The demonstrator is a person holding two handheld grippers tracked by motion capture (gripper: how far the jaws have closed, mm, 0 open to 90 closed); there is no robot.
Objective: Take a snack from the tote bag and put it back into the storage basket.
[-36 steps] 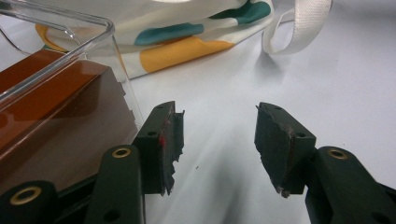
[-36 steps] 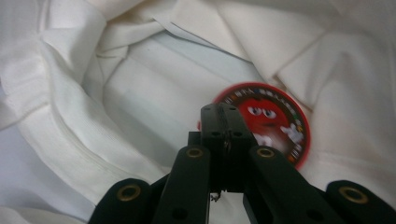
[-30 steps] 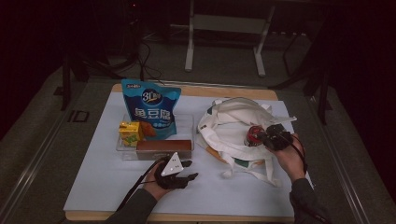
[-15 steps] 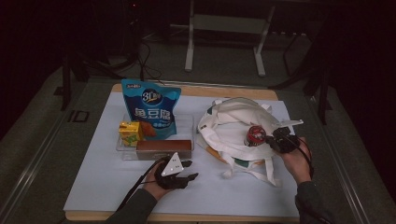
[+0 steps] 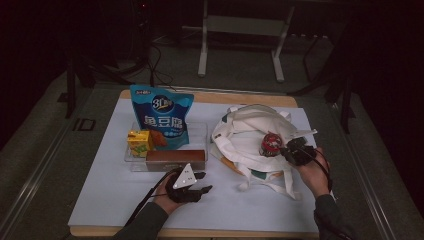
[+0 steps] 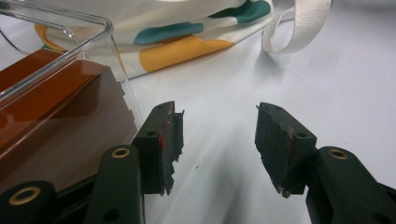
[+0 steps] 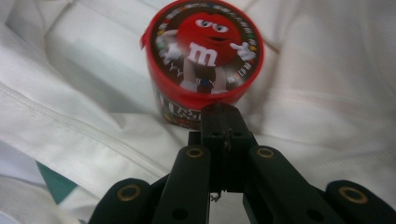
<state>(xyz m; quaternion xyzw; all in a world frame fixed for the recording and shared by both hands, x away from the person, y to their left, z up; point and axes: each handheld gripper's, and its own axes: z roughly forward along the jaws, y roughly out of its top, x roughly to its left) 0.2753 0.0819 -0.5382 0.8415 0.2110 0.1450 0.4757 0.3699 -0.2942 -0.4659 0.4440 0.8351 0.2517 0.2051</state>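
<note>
A red M&M's tub (image 5: 271, 144) lies on a white tote bag (image 5: 245, 137) at the right of the table. My right gripper (image 5: 286, 149) is just right of the tub. In the right gripper view its jaws (image 7: 223, 112) are pressed together with nothing between them, their tip right at the side of the tub (image 7: 203, 51). My left gripper (image 5: 205, 182) rests on the white sheet in front of a clear tray (image 5: 200, 131). It stands open (image 6: 218, 113) with only bare sheet between the jaws, beside the brown box (image 6: 56, 107).
The tray holds a blue snack bag (image 5: 161, 116), a yellow juice carton (image 5: 139, 142) and the long brown box (image 5: 175, 156). A strap (image 6: 299, 32) of the tote lies on the sheet ahead of the left gripper. A metal stand (image 5: 240, 30) is beyond the table.
My right hand has drawn slightly to the right and nearer the table's front, away from the tub. The tub and the left hand have stayed put.
</note>
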